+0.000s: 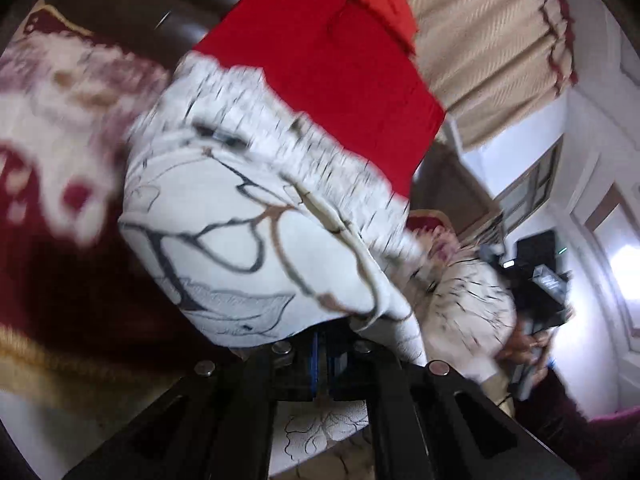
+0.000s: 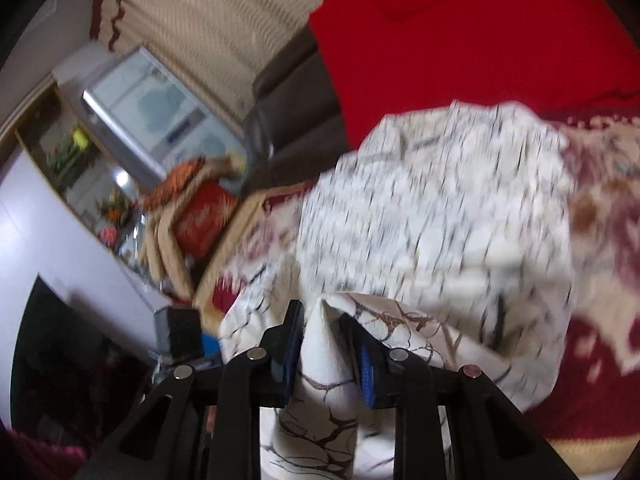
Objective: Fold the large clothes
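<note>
The left tongs (image 1: 322, 350), low centre of the left wrist view, are pinching fully closed on an edge of the white patterned garment (image 1: 224, 240), which is filling the frame's middle above the maroon blanket (image 1: 60, 280). The right tongs (image 2: 326, 344), low centre of the right wrist view, are clamping a thick fold of the same garment (image 2: 440, 220). The lifting step appears to be in hand. The next move is calling for both held edges to be carried level across the cloth.

No readable text in either view

The white cloth (image 1: 224, 248) carries only a branch-and-leaf line print (no letters), and the pale framed panel (image 2: 160, 116) at the upper left of the right wrist view is too blurred to read.
</note>
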